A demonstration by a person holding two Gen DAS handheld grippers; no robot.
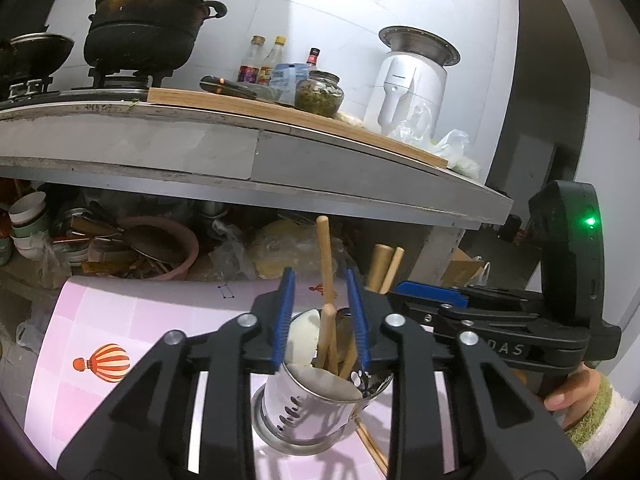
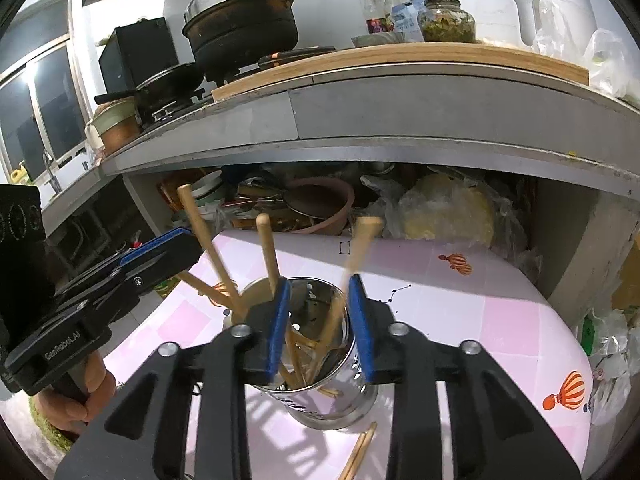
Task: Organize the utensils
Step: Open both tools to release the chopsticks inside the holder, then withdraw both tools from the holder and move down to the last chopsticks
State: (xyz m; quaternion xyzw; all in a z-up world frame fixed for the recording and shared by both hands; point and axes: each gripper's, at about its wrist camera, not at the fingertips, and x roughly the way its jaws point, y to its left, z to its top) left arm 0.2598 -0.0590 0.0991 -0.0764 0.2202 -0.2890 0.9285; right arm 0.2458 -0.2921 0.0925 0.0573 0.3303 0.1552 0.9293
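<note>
A perforated steel utensil holder [image 1: 308, 404] [image 2: 336, 396] stands on the pink table. It holds several wooden-handled utensils [image 1: 326, 264] [image 2: 268, 252] and a white spoon [image 1: 304, 336]. My left gripper [image 1: 324, 320] is open above the holder's rim, its blue fingers on either side of the handles. My right gripper [image 2: 320, 328] is open above the holder; a blurred wooden handle [image 2: 362, 244] leans just inside its right finger, not clamped. A pair of wooden chopsticks [image 2: 360, 452] [image 1: 372, 448] lies on the table beside the holder. Each gripper shows in the other's view.
The pink table cover [image 2: 480, 320] carries balloon prints. Behind it, a concrete counter [image 1: 240, 152] overhangs a shelf crowded with bowls, pans and bags [image 1: 152, 248]. On top stand a black pot [image 1: 148, 32], bottles, a jar and a white appliance [image 1: 412, 80].
</note>
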